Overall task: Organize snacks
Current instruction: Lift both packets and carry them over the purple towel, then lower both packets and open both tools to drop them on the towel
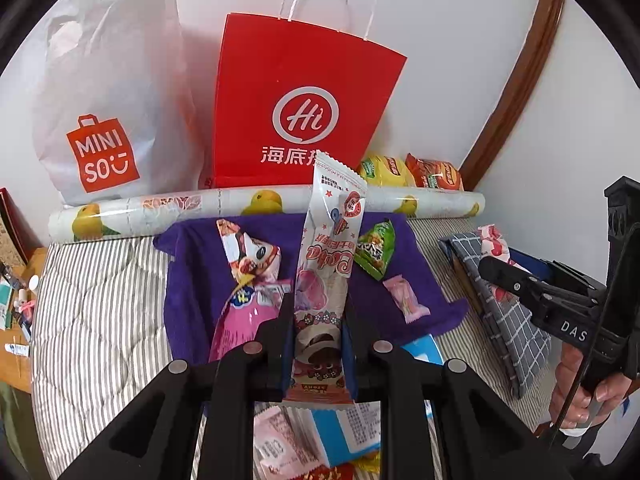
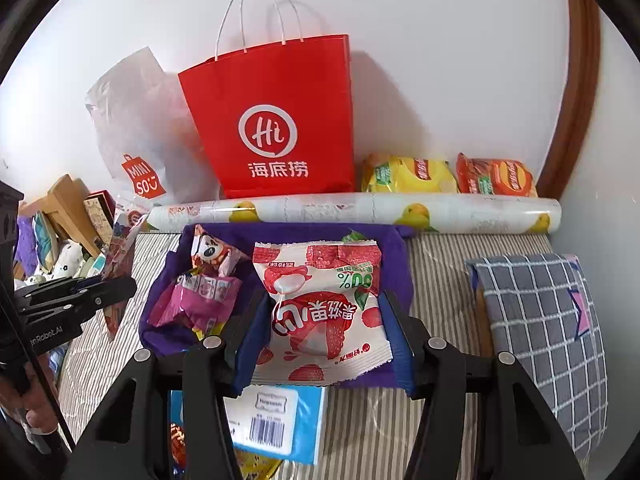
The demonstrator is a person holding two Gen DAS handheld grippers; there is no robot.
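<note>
Against the far wall, a crinkled white plastic bag [image 1: 108, 92] reading "MINISO" is leaning beside one stiff red paper bag [image 1: 296, 100] marked "Hi", with two glossy chip bags [image 2: 448, 174] lying at the right. Before them a printed roll [image 1: 264, 204] is lying across the striped bed [image 1: 100, 300], and a purple cloth [image 1: 192, 280] is carrying loose snacks. Left gripper [image 1: 318, 320] is pinching a long white-pink wrapper [image 1: 324, 276]; right gripper [image 2: 324, 312] is clamping a strawberry-printed pouch [image 2: 320, 304] reading "50%" above the cloth.
</note>
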